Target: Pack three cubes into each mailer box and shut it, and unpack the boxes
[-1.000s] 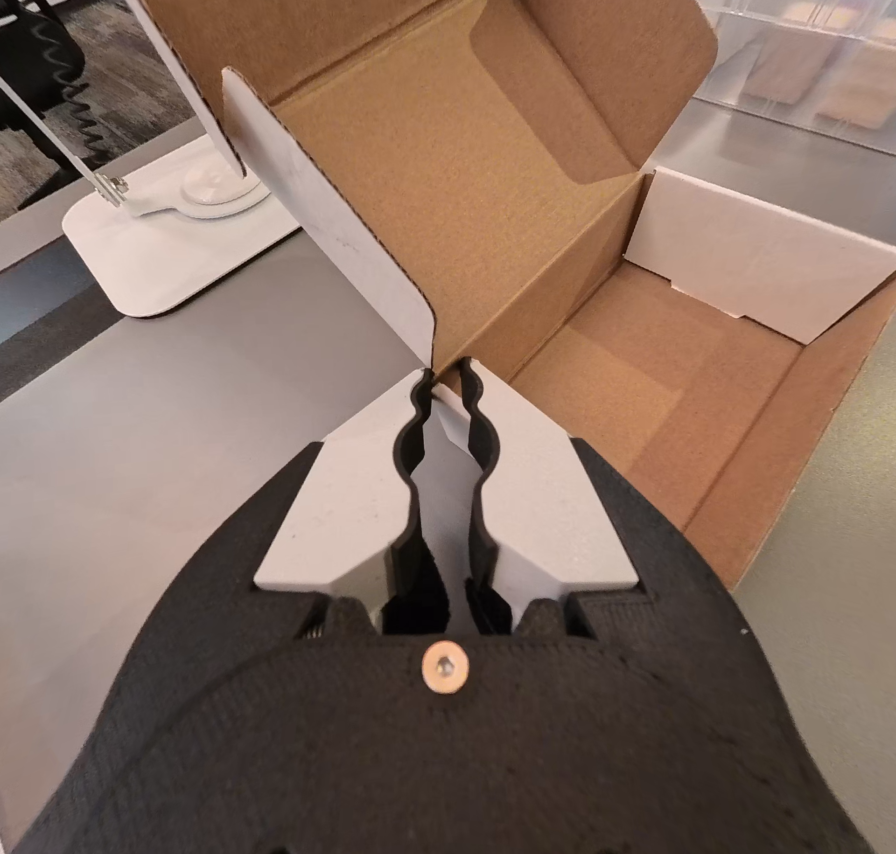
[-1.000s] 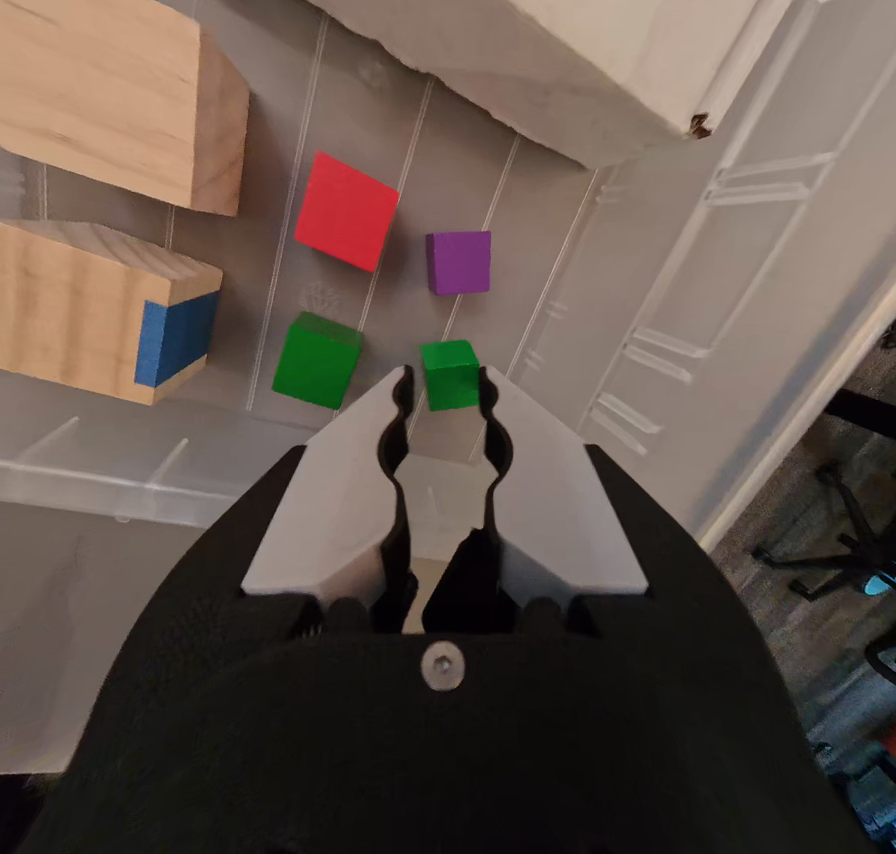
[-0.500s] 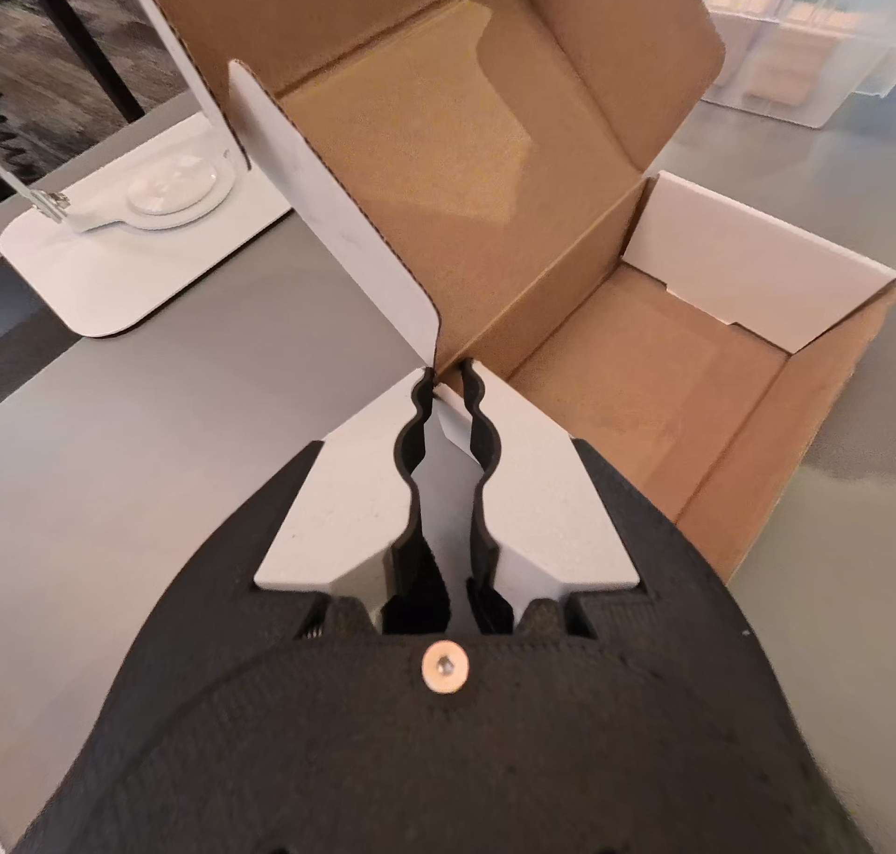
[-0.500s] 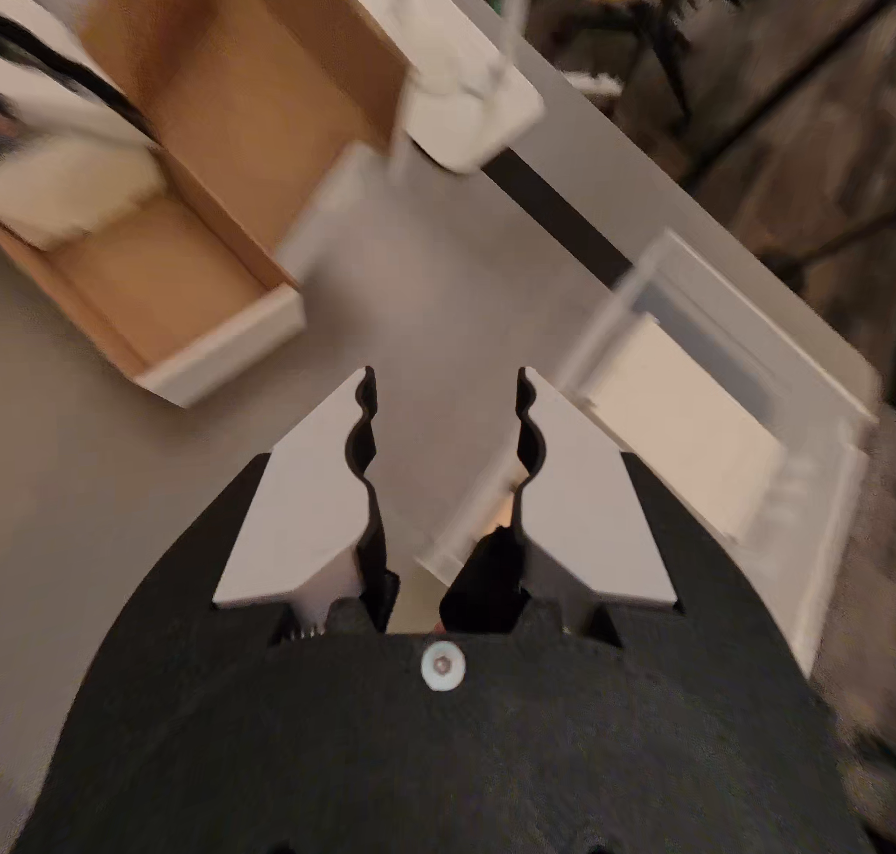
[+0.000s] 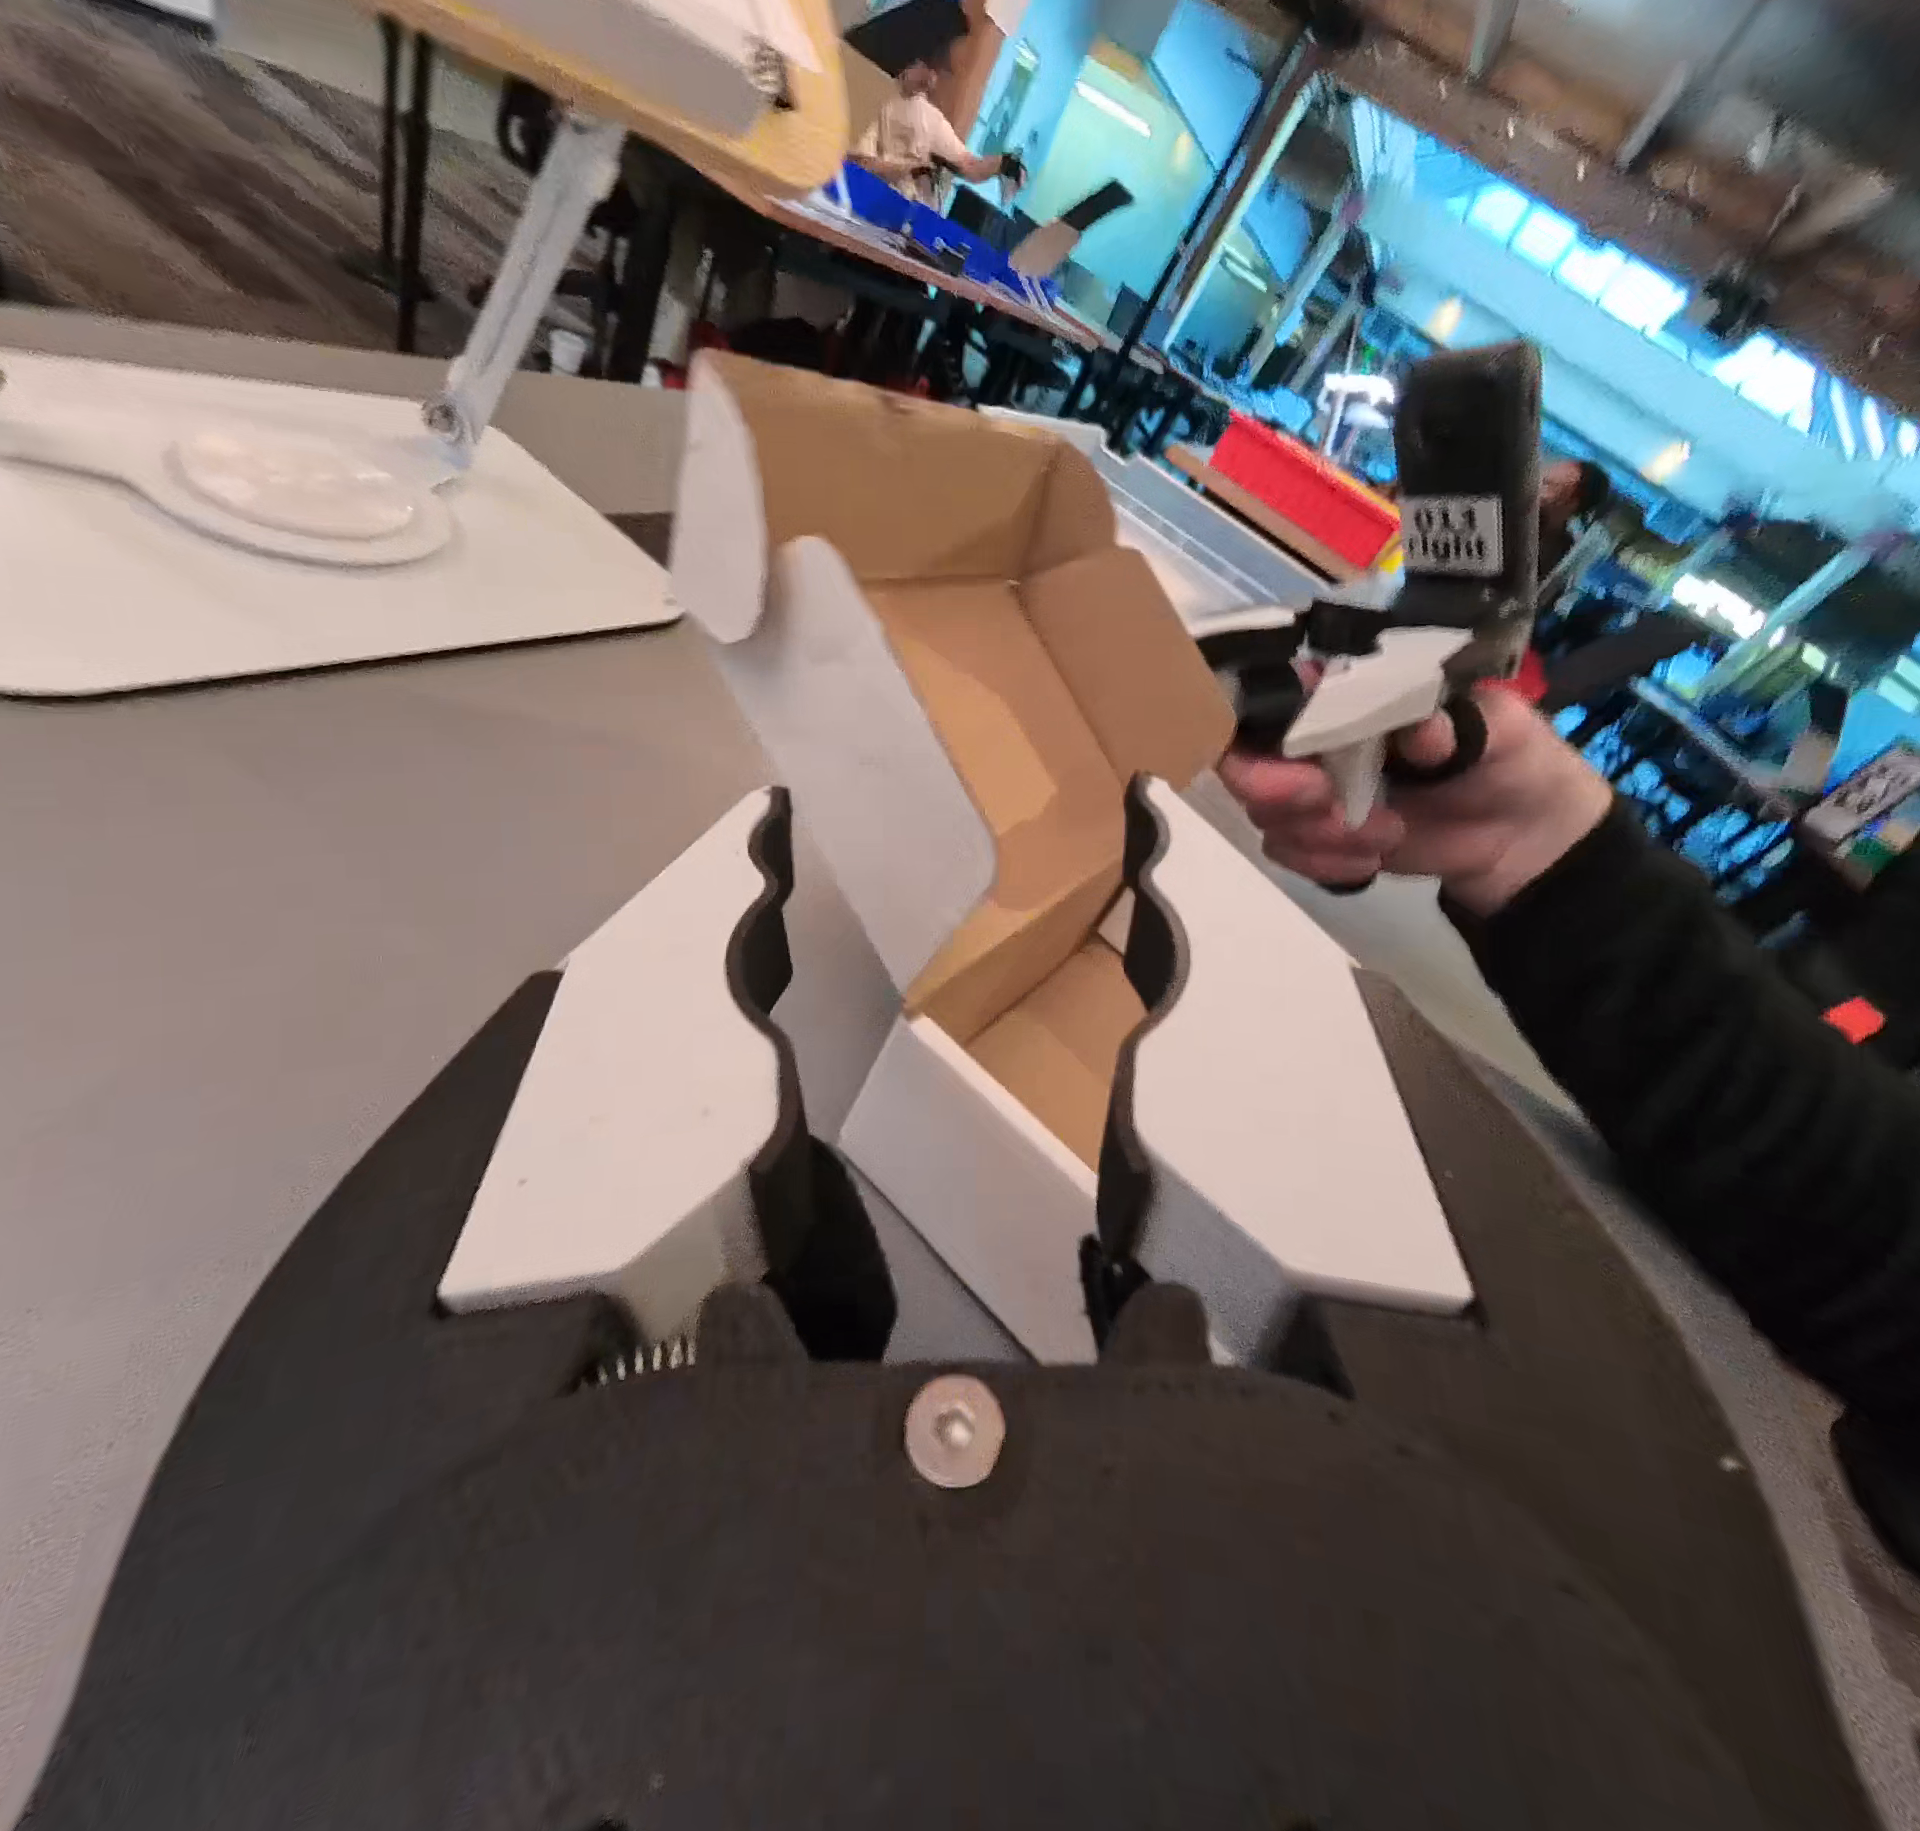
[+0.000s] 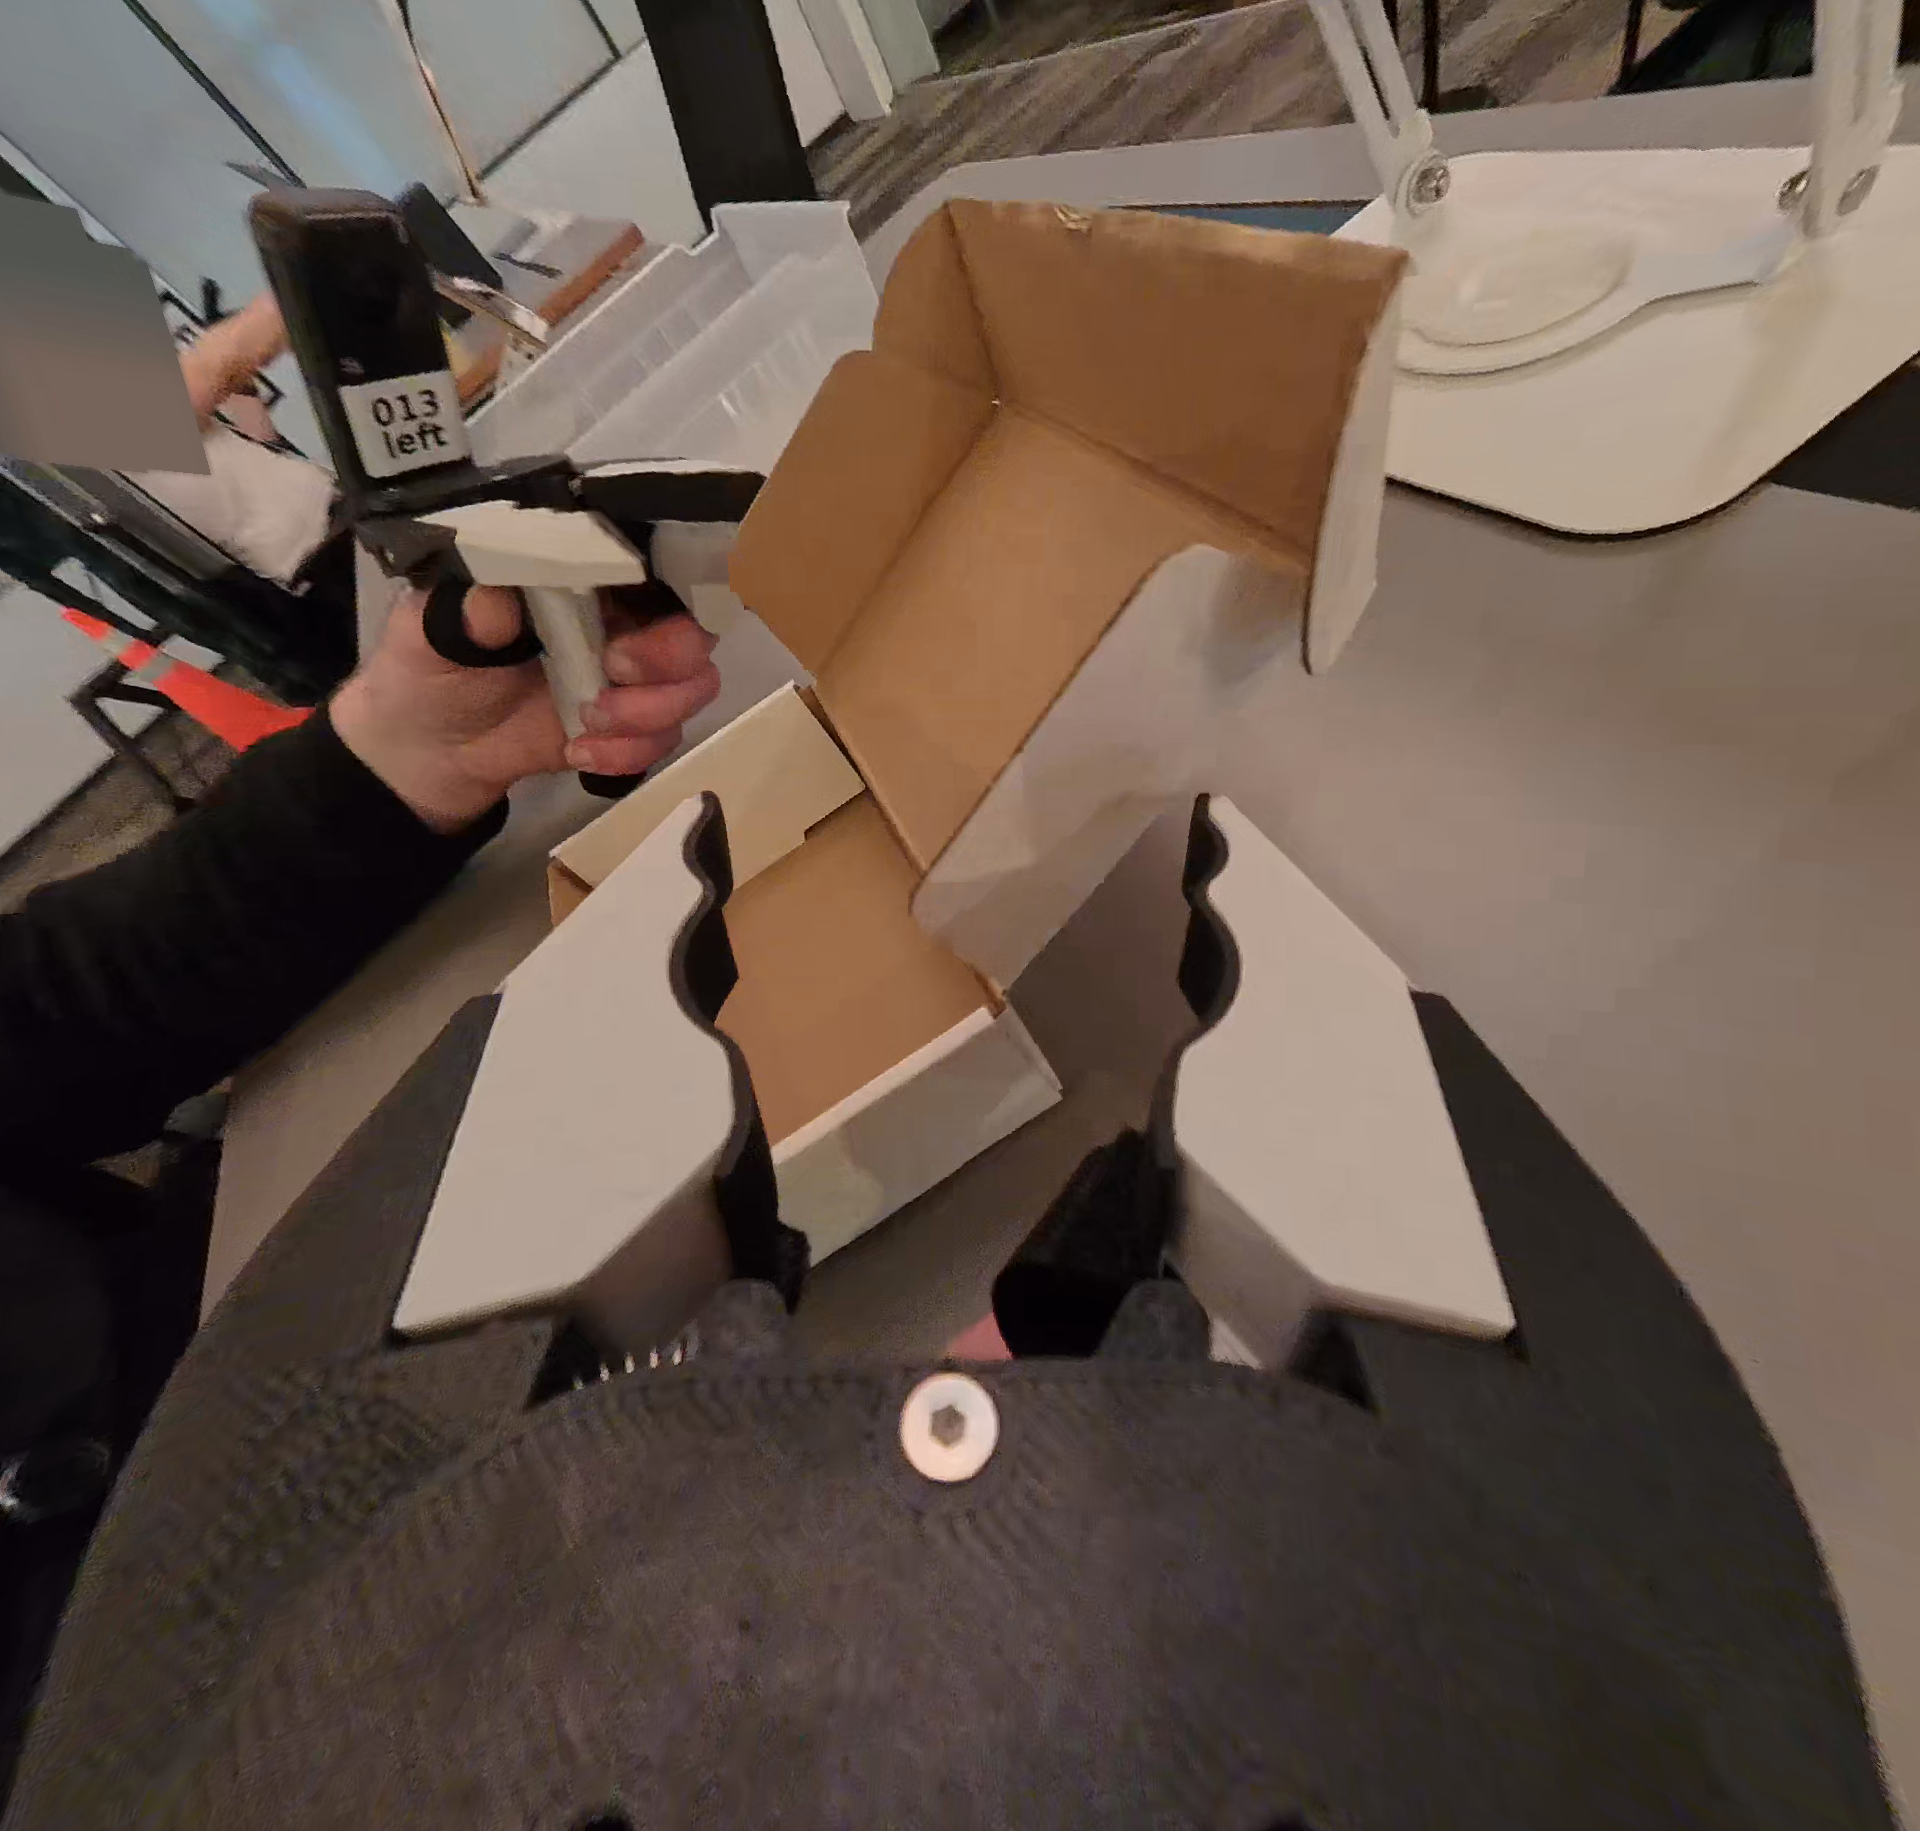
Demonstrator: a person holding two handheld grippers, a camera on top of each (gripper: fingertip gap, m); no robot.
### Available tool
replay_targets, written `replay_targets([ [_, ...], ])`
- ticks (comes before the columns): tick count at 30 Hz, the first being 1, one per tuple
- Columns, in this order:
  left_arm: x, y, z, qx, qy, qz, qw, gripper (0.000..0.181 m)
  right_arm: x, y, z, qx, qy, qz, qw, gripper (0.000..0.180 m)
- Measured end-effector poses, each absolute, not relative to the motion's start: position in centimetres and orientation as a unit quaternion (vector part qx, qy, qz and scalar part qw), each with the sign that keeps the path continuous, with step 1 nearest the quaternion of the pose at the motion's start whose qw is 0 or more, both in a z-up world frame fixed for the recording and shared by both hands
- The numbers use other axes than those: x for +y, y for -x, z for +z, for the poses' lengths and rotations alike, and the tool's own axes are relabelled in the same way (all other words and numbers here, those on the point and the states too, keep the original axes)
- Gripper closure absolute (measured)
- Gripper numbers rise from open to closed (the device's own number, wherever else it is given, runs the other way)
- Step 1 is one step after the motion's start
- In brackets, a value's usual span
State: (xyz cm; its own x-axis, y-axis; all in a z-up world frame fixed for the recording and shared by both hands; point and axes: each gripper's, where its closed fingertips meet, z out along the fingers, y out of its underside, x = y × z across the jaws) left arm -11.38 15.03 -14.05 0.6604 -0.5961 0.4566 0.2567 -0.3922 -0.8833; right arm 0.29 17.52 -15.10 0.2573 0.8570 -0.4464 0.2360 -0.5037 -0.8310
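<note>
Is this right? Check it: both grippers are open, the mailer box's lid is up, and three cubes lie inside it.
Wrong on the cubes. The right wrist view shows the mailer box empty, bare cardboard floor. The rest holds: left gripper and right gripper are open, and the lid is up.

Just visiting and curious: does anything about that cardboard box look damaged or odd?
Nothing stands out. The mailer box sits open and empty on the grey table, lid flaps up, undamaged. Both tongs, left and right, are open.
</note>
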Motion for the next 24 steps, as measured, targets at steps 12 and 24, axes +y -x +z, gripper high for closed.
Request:
replay_targets([
  [12,16.2,11.1,-14.0,0.088,0.697,-0.471,0.533,0.132,16.7,-0.3,-14.1,-0.425,0.663,0.461,0.409,0.132],
  [24,14.3,11.0,-14.2,0.198,0.720,-0.249,0.617,0.150,15.7,-0.2,-15.0,-0.546,0.605,0.261,0.518,0.133],
])
